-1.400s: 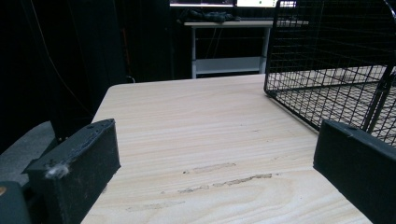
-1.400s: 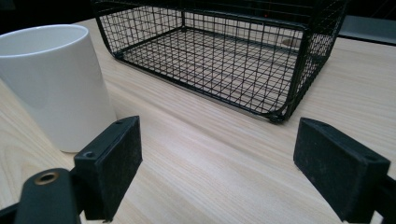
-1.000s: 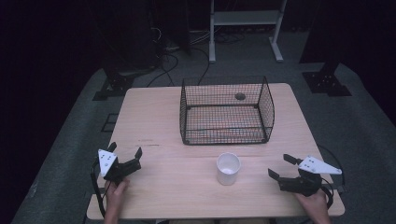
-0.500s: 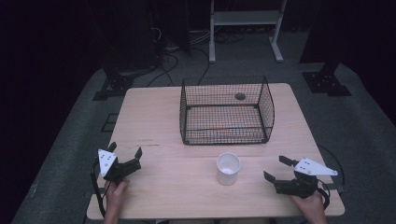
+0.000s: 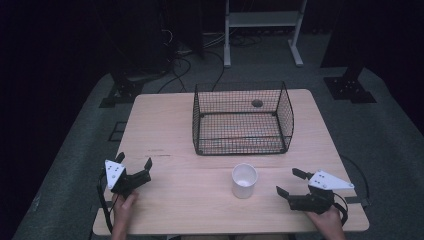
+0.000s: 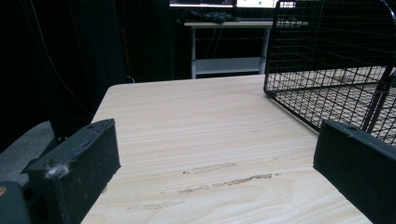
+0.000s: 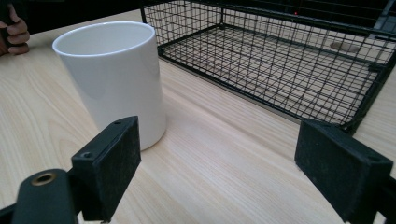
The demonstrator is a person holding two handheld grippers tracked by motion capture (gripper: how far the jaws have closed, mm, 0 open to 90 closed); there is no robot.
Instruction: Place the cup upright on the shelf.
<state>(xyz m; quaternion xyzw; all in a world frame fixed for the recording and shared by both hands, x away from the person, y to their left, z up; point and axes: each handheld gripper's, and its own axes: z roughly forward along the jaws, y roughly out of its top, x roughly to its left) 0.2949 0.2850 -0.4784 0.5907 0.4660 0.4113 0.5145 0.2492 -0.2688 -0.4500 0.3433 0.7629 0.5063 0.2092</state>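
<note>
While your right gripper rests near the front right corner of the table, its jaws stand apart with nothing between them, and they have just been opening a little. In the right gripper view the white cup stands upright just ahead of the left jaw, close but not touching it, with bare wood showing between the two jaws. From the high view the cup sits on the table in front of the wire basket, well apart from its front wall and off to the left of your right gripper. The cup looks empty from above.

Your left gripper sits near the front left corner of the table, your hand behind it. Its jaws are spread wide over bare wood, gripping nothing. In the left gripper view the basket rises beyond the right jaw, clear of it.
</note>
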